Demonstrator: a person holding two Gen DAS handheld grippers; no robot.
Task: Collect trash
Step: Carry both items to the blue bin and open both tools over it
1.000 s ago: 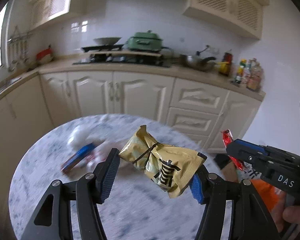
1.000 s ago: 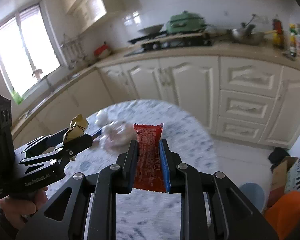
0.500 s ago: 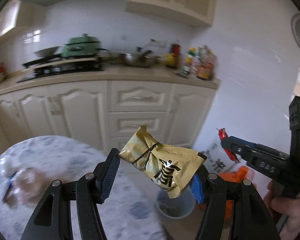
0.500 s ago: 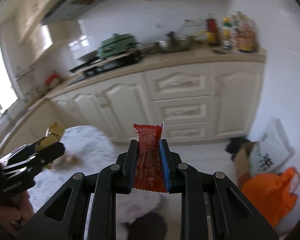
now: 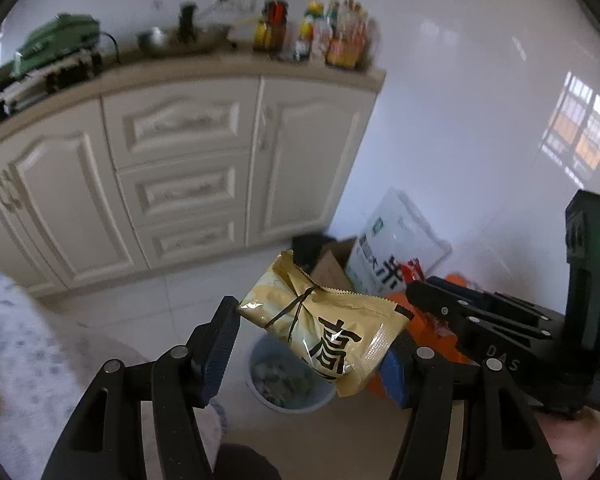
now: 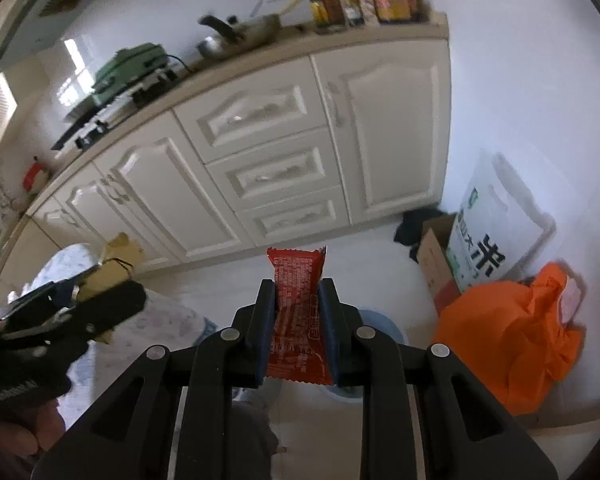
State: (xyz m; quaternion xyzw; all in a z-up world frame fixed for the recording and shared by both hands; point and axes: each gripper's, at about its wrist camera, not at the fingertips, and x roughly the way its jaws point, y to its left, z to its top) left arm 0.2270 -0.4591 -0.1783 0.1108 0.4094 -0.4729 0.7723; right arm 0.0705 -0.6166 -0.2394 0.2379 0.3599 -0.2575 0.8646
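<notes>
My left gripper (image 5: 310, 346) is shut on a crumpled gold snack bag (image 5: 324, 320) with black characters, held in the air above a pale blue trash bin (image 5: 288, 380) on the floor. My right gripper (image 6: 298, 320) is shut on a red snack wrapper (image 6: 298, 312), also held over the floor; the bin (image 6: 380, 322) shows partly behind its fingers. The right gripper appears in the left wrist view (image 5: 416, 294) to the right of the gold bag. The left gripper with the gold bag (image 6: 118, 258) appears at the left of the right wrist view.
Cream kitchen cabinets (image 5: 188, 184) run along the back. A white rice sack (image 6: 496, 232), a cardboard box (image 6: 436, 256) and an orange plastic bag (image 6: 512, 332) stand against the right wall. The marble table's edge (image 5: 16, 340) is at the left.
Both grippers have swung right and away from the table, still holding their wrappers. The trash bin and floor are now below them; the table has slid to the left edge.
</notes>
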